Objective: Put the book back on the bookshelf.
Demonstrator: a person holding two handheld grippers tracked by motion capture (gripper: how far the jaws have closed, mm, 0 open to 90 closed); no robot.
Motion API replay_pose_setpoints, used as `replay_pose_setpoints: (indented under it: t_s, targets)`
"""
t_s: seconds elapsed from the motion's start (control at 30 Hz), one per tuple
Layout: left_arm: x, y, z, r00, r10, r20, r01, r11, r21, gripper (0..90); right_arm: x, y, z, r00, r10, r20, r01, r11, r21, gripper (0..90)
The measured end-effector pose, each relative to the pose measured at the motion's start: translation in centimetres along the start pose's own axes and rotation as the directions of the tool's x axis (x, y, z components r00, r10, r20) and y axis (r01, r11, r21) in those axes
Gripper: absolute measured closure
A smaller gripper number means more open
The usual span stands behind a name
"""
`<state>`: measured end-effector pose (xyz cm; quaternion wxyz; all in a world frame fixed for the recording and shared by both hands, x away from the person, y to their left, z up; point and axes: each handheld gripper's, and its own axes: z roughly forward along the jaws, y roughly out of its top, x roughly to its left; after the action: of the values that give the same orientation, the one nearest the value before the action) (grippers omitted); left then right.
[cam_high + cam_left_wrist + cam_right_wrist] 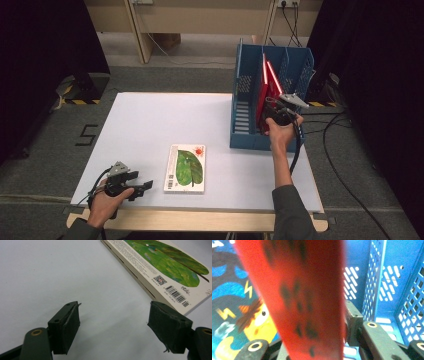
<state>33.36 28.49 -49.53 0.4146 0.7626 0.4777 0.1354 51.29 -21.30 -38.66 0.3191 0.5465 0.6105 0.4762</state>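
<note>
**Red book held in blue file rack**

White table top [150, 130] on grey floor, dark curtains either side; blue file rack [248, 107] stands at table's right rear edge; right gripper [276, 112] clamped on red book [262, 92], which stands tilted in rack's middle compartment, beside a second red book [274, 78]; left gripper [142, 187] rests near front left edge, jaws apart, holding nothing; leaf-cover book [185, 168] lies flat just beside it.
</note>
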Motion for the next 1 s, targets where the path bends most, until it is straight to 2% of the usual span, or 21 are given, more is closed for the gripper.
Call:
replay_pose_setpoints:
  t_s: [0.17, 0.23, 0.4, 0.6, 0.8, 0.9, 1.0]
  targets:
    - [0.0, 0.0, 0.0, 1.0, -0.004, 0.0, 0.004, 1.0, 0.003, 24.3, -0.3, -0.4, -1.6, 0.9994, 0.003, -0.034, -0.004, 1.0, -0.004, 68.1]
    - [0.0, 0.0, 0.0, 1.0, -0.006, -0.001, 0.006, 1.0, 0.003, 24.3, -0.4, -0.5, -2.2, 0.9986, -0.01, -0.052, 0.01, 1.0, -0.004, 68.0]
    - [0.1, 0.0, -0.1, 1.0, -0.006, -0.003, 0.006, 1.0, 0.001, 24.3, -0.3, -0.9, -3.9, 0.9967, -0.049, -0.064, 0.049, 0.999, -0.001, 67.4]
    - [0.0, 0.0, 0.0, 1.0, -0.003, -0.001, 0.003, 1.0, 0.003, 24.3, -0.5, -1.8, -5.6, 0.9935, -0.069, -0.091, 0.069, 0.998, -0.002, 69.1]
    - [0.1, 0.0, 0.0, 1.0, -0.008, -0.004, 0.008, 1.0, 0.003, 24.3, -0.6, -2.4, -6.0, 0.9899, -0.106, -0.095, 0.105, 0.994, -0.008, 74.7]
    - [0.0, 0.0, 0.1, 1.0, -0.007, -0.002, 0.007, 1.0, 0.003, 24.3, -0.6, -2.5, -5.7, 0.9897, -0.108, -0.093, 0.108, 0.994, -0.014, 76.0]
    - [0.1, 0.0, 0.1, 1.0, -0.007, -0.003, 0.007, 1.0, 0.003, 24.3, -0.3, -2.4, -5.2, 0.9886, -0.102, -0.111, 0.101, 0.995, -0.013, 75.4]
